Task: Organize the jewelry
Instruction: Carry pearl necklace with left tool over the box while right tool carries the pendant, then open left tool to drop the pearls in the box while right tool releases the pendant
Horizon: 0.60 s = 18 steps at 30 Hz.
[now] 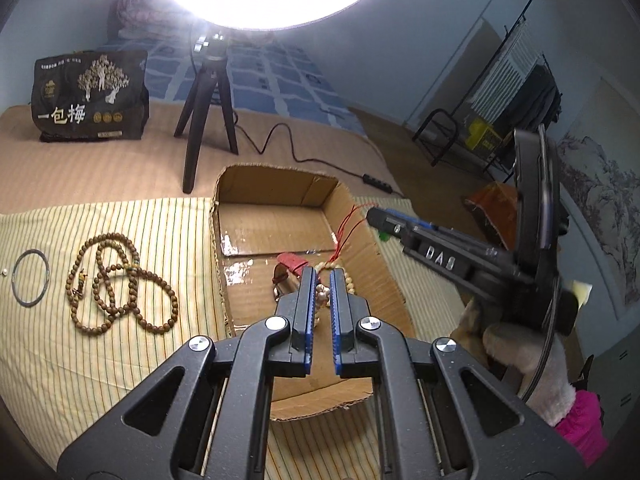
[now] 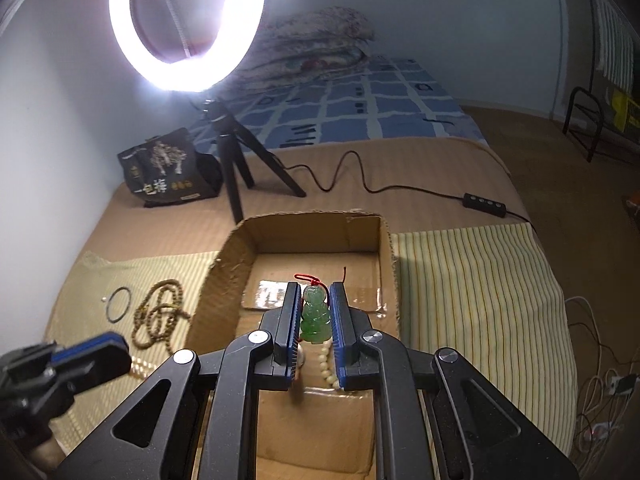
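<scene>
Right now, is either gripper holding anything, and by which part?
The right gripper pinches the green pendant by its sides, red cord above. The left gripper is shut; whether it grips the pale beads cannot be told.

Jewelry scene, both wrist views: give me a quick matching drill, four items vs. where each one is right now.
Items:
1. green jade pendant
2. brown bead necklace
3. thin metal bangle
4. black snack bag

Places:
A. on the tan bedcover, left of the tripod
B. between the fingers of the right tool, over the cardboard box
C. on the striped cloth, leftmost, beside the beads
D. coiled on the striped cloth, between the bangle and the box

Pairs: 1-B, 2-D, 3-C, 4-A
</scene>
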Available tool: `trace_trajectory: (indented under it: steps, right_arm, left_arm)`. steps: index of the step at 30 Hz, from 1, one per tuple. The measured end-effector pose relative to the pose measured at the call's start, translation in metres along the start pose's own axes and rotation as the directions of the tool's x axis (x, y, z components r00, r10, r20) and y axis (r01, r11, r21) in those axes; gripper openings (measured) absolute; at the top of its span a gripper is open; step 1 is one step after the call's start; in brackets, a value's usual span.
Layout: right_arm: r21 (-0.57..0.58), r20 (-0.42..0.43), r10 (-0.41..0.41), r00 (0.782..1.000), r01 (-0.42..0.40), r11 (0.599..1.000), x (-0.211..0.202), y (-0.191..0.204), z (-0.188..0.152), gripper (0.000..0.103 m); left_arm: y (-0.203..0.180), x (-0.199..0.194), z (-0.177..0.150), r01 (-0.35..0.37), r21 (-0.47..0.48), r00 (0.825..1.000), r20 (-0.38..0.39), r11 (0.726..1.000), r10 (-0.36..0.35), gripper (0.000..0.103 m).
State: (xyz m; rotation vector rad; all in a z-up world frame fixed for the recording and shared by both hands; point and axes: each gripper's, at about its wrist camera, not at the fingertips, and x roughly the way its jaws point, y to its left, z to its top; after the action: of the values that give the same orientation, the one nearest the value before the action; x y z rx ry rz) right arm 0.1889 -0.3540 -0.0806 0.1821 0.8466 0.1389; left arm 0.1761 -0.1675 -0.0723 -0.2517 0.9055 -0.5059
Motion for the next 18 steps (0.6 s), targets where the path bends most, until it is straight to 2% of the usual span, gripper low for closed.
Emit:
trace_trajectory:
  steps: [9, 18]
  right_arm:
    - [0.035, -0.01, 0.009, 1.0, -0.008, 0.999, 0.019, -0.011, 0.006, 0.013]
    - [0.046, -0.019, 0.031, 0.999, -0.03, 0.998, 0.027, -0.009, 0.008, 0.013]
  left_arm:
    - [0.005, 0.019, -0.006, -0.026, 0.001, 0.999, -0.048, 1.0, 0.026, 0.005]
    - [0.008, 0.022, -0.006, -0.029, -0.003, 0.998, -0.057, 1.0, 0.029, 0.005]
